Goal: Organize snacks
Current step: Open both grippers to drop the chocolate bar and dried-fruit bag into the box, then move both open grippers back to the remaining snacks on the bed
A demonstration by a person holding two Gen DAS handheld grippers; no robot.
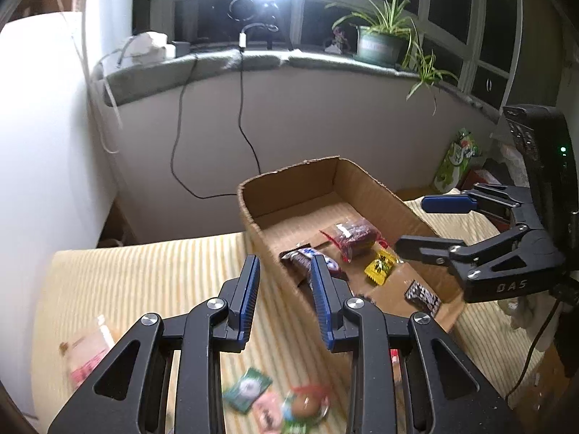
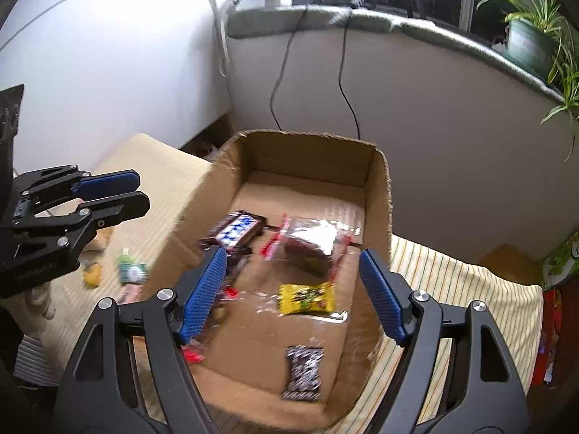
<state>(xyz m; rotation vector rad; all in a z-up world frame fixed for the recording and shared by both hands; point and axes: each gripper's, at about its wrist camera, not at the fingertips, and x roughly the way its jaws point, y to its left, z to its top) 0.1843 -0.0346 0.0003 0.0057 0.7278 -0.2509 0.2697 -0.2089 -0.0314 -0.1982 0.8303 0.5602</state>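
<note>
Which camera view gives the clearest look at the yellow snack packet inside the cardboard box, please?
The right wrist view: the yellow snack packet lies nearly centred between open jaws, large and unobstructed. The left wrist view shows the packet smaller and farther off, inside the cardboard box.

The right gripper hangs wide open above the cardboard box of snacks.

Several snack packets lie in the cardboard box on the striped cloth, others beside it.
</note>
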